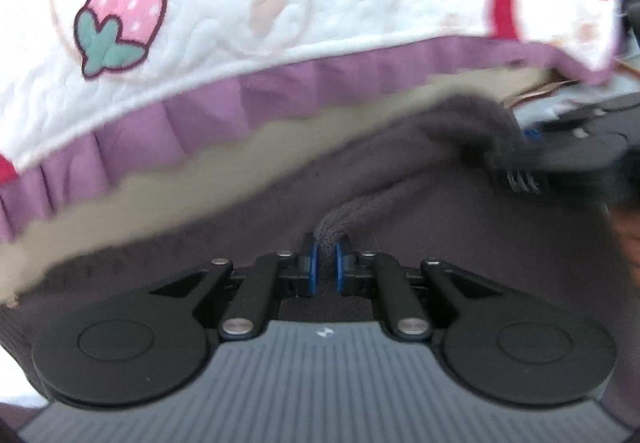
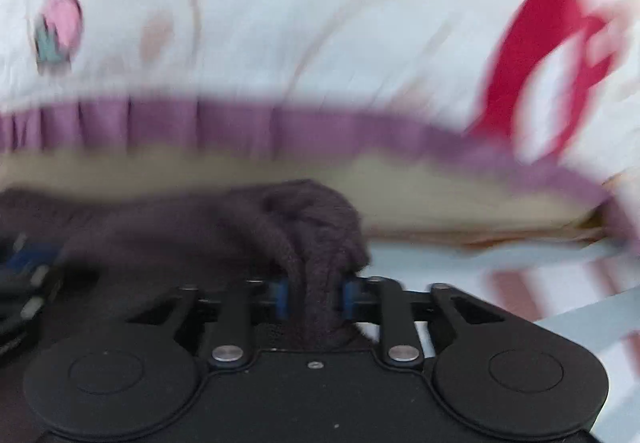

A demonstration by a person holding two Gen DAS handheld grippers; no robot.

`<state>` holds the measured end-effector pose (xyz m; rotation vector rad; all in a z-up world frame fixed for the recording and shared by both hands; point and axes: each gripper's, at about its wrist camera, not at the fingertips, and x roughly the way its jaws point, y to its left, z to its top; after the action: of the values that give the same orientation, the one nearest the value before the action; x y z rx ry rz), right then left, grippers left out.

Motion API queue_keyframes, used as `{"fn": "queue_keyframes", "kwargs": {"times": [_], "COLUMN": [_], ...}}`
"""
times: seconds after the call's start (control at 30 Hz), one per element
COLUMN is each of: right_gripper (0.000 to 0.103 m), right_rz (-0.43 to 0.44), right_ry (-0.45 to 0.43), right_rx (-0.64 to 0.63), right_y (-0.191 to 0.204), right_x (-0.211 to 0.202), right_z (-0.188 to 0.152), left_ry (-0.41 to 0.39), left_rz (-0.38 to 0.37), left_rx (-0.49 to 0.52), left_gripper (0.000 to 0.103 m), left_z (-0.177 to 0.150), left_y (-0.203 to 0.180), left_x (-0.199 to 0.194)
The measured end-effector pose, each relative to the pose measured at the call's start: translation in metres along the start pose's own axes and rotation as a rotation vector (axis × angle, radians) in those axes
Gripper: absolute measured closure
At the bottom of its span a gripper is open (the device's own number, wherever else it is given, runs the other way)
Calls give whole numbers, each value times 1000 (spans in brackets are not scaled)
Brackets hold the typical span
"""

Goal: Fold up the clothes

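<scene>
Pinching blurred dark knit garment [image 1: 400, 195] (quilt [image 1: 240, 3] behind): left hand-held gripper [image 1: 325, 267], right hand-held gripper [image 2: 314, 299].

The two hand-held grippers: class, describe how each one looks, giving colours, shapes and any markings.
The left hand-held gripper has black linkage arms with silver pins, two round black discs, blue pads and a grey ribbed body with a small white logo. The right hand-held gripper has the same black arms, discs, silver pins and blue pads, but its body looks black.
</scene>
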<state>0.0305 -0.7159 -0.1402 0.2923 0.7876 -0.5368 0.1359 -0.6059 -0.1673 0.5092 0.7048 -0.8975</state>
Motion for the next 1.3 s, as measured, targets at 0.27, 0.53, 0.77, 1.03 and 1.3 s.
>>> {"fn": "queue_keyframes", "kwargs": {"times": [0.27, 0.53, 0.77, 1.03, 1.3], "right_gripper": [42, 41, 31, 93, 90], "right_rz": [194, 136, 215, -51, -276], "right_ry": [36, 42, -36, -123, -68], "right_rx": [433, 669, 808, 402, 315], "right_y": [-132, -181, -159, -105, -113], "right_x": [-103, -160, -143, -139, -134], "right_z": [-81, -212, -237, -187, -209], "left_ry": [-49, 29, 95, 106, 202], "left_rz": [-95, -127, 144, 306, 303], "left_rx": [-99, -52, -239, -605, -760], "left_gripper": [62, 62, 60, 56, 55], "left_z": [-46, -129, -195, -260, -297], "left_y": [21, 5, 81, 186, 212], "left_x": [-67, -144, -204, -252, -263]}}
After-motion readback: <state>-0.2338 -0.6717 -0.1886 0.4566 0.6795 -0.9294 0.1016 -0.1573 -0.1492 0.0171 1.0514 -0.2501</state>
